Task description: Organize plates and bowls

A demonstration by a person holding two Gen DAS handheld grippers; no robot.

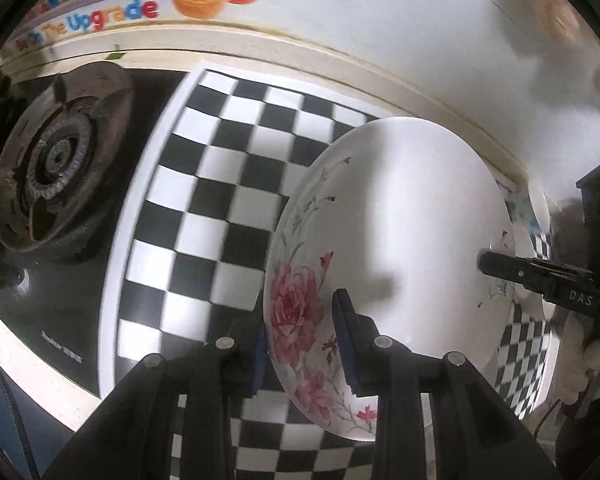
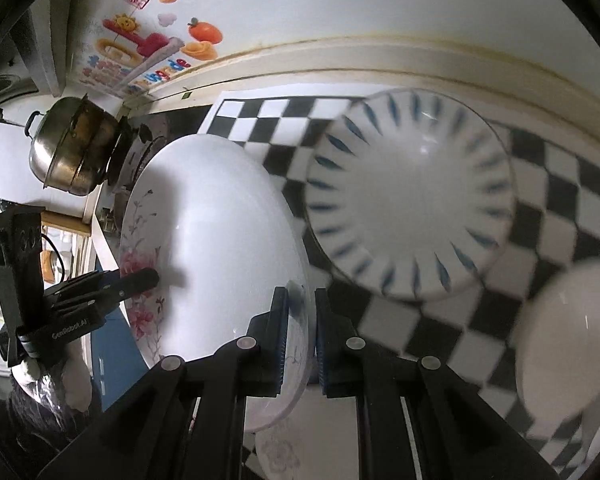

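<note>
- A round white ceramic plate with pink rose sprays and thin grey stems painted along its rim (image 1: 392, 240) is held tilted in the air above a black-and-white chequered mat (image 1: 204, 200); its middle is plain glossy white; a shadow falls across its centre
- The plate is gripped at two opposite edges; the left gripper (image 1: 304, 344) is closed down to a narrow gap on the rose-painted rim, one blue pad under the plate and one black finger over it
- The right gripper (image 2: 302, 336) is nearly closed on the far rim, where only a faint grey twig is painted; the rim is seen pinched between its blue pads
- In the right wrist view the left gripper's black finger lies across the pink roses, and a white-gloved hand (image 2: 76, 380) is seen behind it
- A white ceramic bowl with blue dashes radiating round its inner wall (image 2: 412, 200) lies on the mat, beside the held plate and apart from it; it is somewhat blurred
- A plain white bowl (image 2: 560, 344) is seen at the right edge of the mat; its detail is blurred
- Part of another floral plate (image 2: 276, 452) shows beneath the held one, pale and blurred
- A brown, soiled gas burner (image 1: 56, 172) sits left of the mat; a steel lidded pot (image 2: 76, 148) stands further back
- A wall sticker with orange fruit and coloured letters (image 1: 112, 12) is seen behind the counter
</note>
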